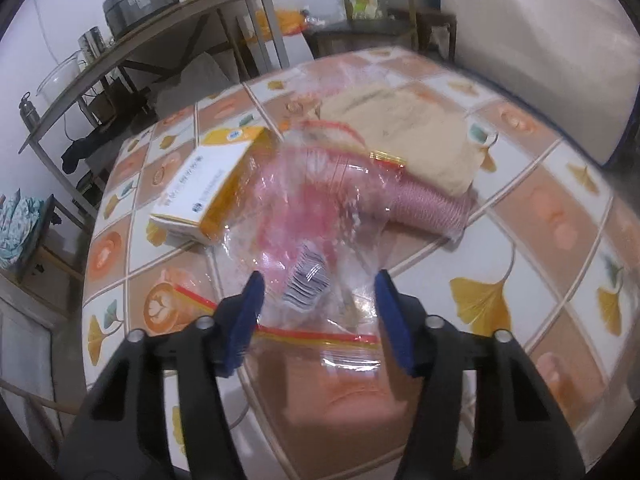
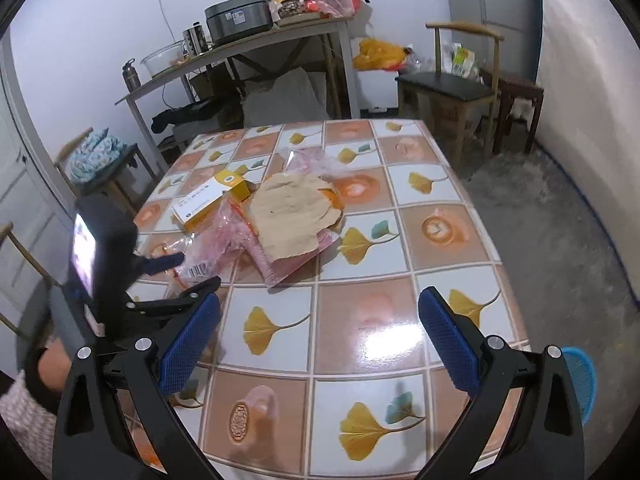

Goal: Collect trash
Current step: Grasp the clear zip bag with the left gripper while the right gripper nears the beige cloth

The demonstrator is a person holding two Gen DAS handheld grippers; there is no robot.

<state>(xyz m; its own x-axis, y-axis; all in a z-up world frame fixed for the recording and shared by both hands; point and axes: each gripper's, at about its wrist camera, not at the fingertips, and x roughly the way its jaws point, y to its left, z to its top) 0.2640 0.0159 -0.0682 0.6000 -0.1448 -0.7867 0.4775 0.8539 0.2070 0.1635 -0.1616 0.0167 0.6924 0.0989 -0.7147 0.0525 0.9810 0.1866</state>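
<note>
Clear plastic bag between left hand-held gripper

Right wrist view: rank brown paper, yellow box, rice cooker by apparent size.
1. brown paper
2. yellow box
3. rice cooker

The box and cooker look close in size, and the cooker sits much farther back, so that order is unsure.

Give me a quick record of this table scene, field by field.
surface: tiled-pattern table
trash pile: yellow box, clear plastic bag, brown paper, pink packet
left tool: around the clear plastic bag's near end; contact unclear
right tool: open, empty, above bare table
beside table: blue basket on the floor
</note>
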